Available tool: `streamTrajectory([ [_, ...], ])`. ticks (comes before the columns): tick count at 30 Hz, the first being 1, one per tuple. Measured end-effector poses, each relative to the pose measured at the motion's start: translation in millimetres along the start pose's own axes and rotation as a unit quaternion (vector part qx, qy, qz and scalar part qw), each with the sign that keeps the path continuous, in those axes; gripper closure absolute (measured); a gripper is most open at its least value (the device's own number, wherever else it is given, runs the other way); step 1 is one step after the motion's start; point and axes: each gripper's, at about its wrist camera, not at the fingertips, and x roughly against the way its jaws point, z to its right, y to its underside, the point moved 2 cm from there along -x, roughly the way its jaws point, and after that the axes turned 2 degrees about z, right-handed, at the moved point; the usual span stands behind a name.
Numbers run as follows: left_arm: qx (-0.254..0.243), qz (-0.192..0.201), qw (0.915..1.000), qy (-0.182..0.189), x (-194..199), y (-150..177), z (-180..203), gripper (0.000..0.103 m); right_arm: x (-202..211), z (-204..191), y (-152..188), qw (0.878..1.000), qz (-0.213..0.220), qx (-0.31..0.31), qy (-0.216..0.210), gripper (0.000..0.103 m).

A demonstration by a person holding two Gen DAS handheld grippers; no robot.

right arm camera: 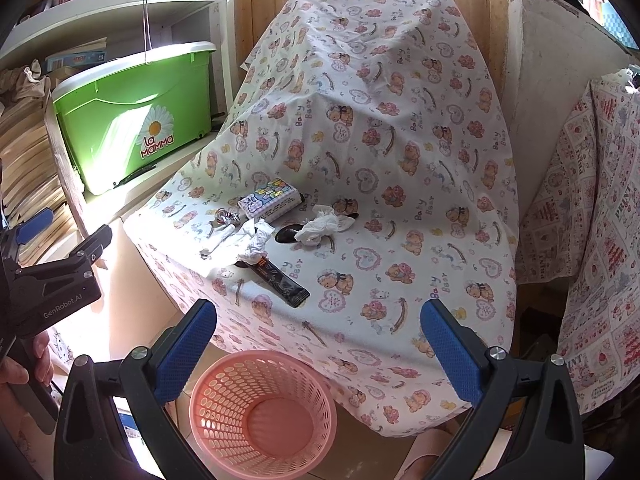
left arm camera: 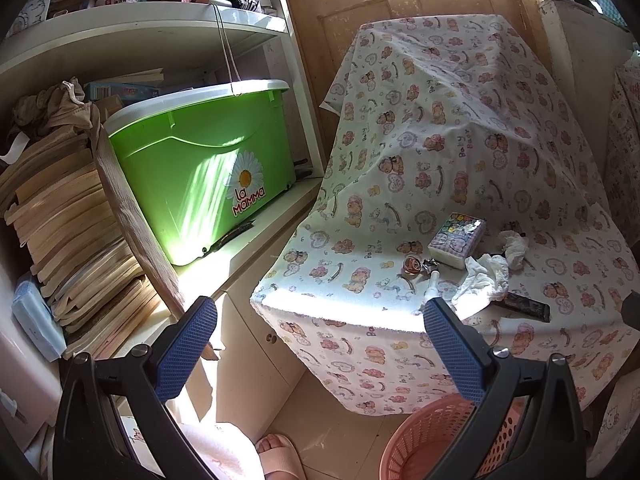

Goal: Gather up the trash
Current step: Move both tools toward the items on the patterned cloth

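White crumpled tissues [right arm camera: 324,226] and a black foil sachet [right arm camera: 282,282] lie near the bear-print cloth-covered table's [right arm camera: 400,184] front-left corner, the sachet's long axis running toward the right gripper [right arm camera: 318,330]. Both it and the left gripper [left arm camera: 320,332] are spread, empty; the pink perforated plastic basket [right arm camera: 262,408] stands below.

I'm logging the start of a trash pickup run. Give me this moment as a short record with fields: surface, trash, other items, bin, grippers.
surface: table under a bear-print cloth
trash: two crumpled tissues, a dark wrapper, all lying on the cloth
other items: tissue pack, a small shiny piece beside it
bin: pink mesh basket on the floor in front of the table, nothing visible inside
left hand-held gripper: open, holds nothing
right hand-held gripper: open, holds nothing, above the basket
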Motion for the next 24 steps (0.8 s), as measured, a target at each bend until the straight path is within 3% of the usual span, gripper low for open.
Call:
streamTrajectory([
  [6, -0.001, -0.018, 0.9998, -0.01, -6.5, 4.8, 2.4, 0.001, -3.3, -0.7, 1.1, 1.0, -0.011, 0.0, -0.006, 0.001],
  [8, -0.008, -0.04, 0.9992, 0.0, -14.1, 9.4, 5.8, 0.001, -8.7, 0.6, 1.2, 1.0, -0.024, -0.004, -0.013, 0.001],
  [14, -0.019, -0.052, 0.9984, 0.009, -20.0, 13.9, 12.4, 0.001, -23.6, 5.1, 2.0, 0.998, -0.054, -0.003, -0.016, 0.001],
  [17, 0.007, -0.08, 0.9964, 0.027, -27.2, 18.2, 11.3, 0.001, -30.3, -0.2, 4.7, 0.997, -0.074, 0.009, -0.03, 0.001],
  [19, 0.027, -0.098, 0.9946, 0.016, -32.9, 22.1, 7.0, 0.001, -33.0, -2.0, 5.0, 0.996, -0.08, 0.007, -0.037, 0.001],
  [24, 0.048, -0.121, 0.9909, 0.035, -38.8, 25.3, 1.8, 0.003, -39.7, -5.4, 5.2, 0.996, -0.086, 0.013, -0.029, 0.001],
])
